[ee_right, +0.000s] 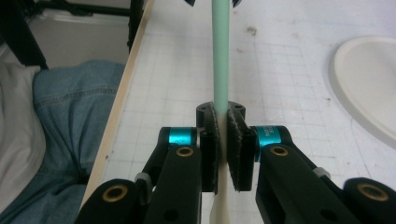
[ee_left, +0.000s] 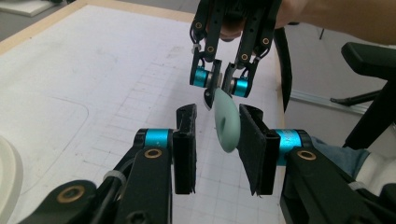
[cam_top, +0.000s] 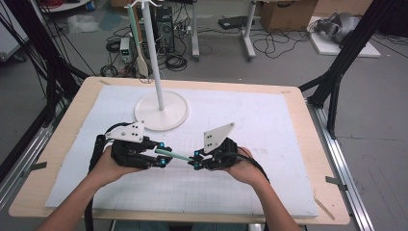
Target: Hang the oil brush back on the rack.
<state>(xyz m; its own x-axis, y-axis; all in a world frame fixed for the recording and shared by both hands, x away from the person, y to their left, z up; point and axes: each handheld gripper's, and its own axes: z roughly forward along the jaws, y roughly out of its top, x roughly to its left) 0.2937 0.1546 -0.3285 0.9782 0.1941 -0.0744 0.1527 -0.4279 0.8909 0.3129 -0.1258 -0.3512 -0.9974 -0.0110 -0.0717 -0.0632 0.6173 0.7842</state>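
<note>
Two grippers meet above the desk (cam_top: pixel 269 144): right gripper (ee_right: pixel 223 140) clamps the green spatula handle (ee_right: pixel 220 51), left gripper (ee_left: pixel 217 140) wide around its end—close squarely before right releases.

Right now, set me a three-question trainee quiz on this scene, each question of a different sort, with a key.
1. True or false: the right gripper is shut on the green-handled utensil.
2. The left gripper has its jaws: A) open, with the handle's round end between them; B) clamped on the table's edge; C) shut with nothing between them.
3. What hangs from the top of the white stand?

Key: 1 true. 2 A. 3 a second utensil, green handle up and pale head down.
</note>
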